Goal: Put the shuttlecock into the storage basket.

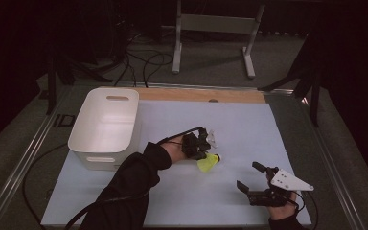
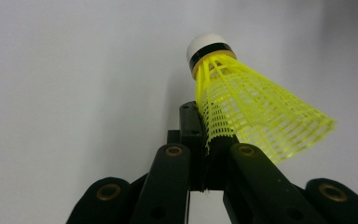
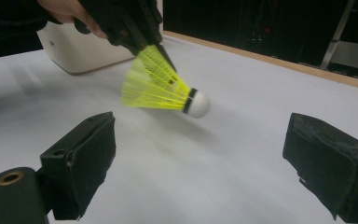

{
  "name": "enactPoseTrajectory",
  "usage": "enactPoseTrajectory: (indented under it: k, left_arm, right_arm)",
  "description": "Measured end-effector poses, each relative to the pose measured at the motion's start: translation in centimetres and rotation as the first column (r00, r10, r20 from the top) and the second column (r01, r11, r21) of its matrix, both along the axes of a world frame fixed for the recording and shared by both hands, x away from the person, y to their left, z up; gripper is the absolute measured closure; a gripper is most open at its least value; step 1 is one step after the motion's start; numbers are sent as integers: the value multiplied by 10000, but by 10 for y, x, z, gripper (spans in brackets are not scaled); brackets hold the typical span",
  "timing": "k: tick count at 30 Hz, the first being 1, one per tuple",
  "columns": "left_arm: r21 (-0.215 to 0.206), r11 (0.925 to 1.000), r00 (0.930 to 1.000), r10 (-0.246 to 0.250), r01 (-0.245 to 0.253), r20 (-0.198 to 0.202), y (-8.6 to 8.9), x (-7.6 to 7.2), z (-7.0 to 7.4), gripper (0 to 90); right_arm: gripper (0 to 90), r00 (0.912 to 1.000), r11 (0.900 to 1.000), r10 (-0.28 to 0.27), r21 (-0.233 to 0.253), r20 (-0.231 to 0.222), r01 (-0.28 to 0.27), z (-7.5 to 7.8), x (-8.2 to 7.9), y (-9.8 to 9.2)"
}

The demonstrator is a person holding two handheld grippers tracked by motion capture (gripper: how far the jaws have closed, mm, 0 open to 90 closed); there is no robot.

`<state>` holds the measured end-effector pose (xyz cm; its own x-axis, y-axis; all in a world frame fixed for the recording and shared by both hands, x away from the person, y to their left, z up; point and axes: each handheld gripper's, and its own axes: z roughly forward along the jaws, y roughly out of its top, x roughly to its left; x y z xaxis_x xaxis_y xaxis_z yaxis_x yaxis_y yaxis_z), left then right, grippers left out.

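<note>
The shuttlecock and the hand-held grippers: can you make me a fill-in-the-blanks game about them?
1. The left hand-held gripper is shut on the shuttlecock's ______ skirt.
2. The shuttlecock's rounded tip is ______ in colour.
3. The right hand-held gripper has its jaws ______ and holds nothing.
4. The white ______ stands at the table's left side.

Missing words: yellow; white; open; bin
</note>
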<state>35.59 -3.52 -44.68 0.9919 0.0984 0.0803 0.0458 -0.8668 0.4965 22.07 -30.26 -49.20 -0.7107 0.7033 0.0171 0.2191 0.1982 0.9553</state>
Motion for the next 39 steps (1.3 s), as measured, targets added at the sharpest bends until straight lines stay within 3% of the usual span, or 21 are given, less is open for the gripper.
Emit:
enactPoseTrajectory:
  k: [2, 10, 16, 22, 28, 31, 39]
  left_arm:
    - [110, 9992, 9991, -393, 391, 135, 4, -2, 4, 897]
    - [-207, 9974, 9976, -692, 692, 39, 19, -6, 20, 897]
    - [-756, 9908, 9931, -1147, 1126, -236, 34, -8, 35, 897]
    - [-801, 9883, 9912, -1316, 1299, -157, 49, -8, 53, 897]
    - [-1007, 9793, 9838, -1784, 1756, -194, 67, -10, 72, 897]
    - [-1099, 9786, 9840, -1770, 1739, -190, 71, -10, 77, 897]
    - [-1507, 9678, 9787, -2051, 2014, -92, 92, -11, 96, 896]
  right_arm:
    - [92, 10000, 10000, -5, -14, 29, 5, 0, 0, 0]
    - [91, 10000, 10000, -3, -5, 45, 3, 1, 0, 1]
    - [91, 10000, 10000, 6, 3, 71, -6, 1, 0, 1]
    - [91, 10000, 10000, 1, -3, 58, -1, 1, 0, 1]
    - [91, 10000, 10000, 17, 9, 81, -18, 1, 0, 2]
    - [91, 10000, 10000, 24, 2, 77, -24, 1, 0, 2]
    - [92, 10000, 10000, 55, -33, 25, -54, 1, 1, 4]
